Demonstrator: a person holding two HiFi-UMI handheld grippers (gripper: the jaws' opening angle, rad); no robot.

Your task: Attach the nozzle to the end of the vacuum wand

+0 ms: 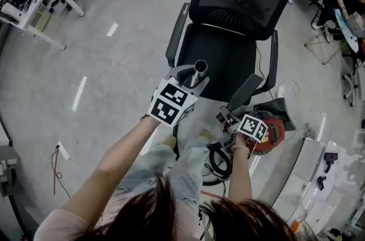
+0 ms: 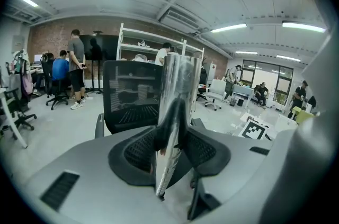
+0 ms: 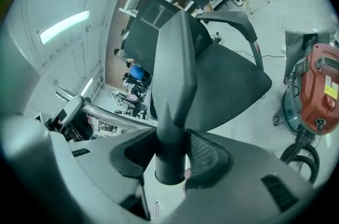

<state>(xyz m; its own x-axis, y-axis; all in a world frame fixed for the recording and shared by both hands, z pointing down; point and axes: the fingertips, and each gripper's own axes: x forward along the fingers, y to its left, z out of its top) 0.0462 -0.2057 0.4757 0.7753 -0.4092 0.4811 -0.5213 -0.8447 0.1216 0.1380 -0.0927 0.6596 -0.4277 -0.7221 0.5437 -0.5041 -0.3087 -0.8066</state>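
- Left gripper view: the left gripper point(image 2: 170, 133) has its black ribbed pads point(image 2: 142, 148) clamped on the shiny chrome vacuum wand tube point(image 2: 179, 85), which rises toward 12 o'clock.
- Right gripper view: the right gripper point(image 3: 172, 157) pinches the round collar of the dark grey tapered plastic nozzle point(image 3: 177, 74).
- Head view: the nozzle sits at 4 o'clock from the wand's open end, apart from it. Both parts are in hand; aligning and pushing on remain.
- A black mesh office chair point(image 1: 234, 12) crowds 12 o'clock and a red canister vacuum point(image 1: 272, 130) is at 3 o'clock; the grey floor point(image 1: 114, 74) at 9 o'clock gives room.
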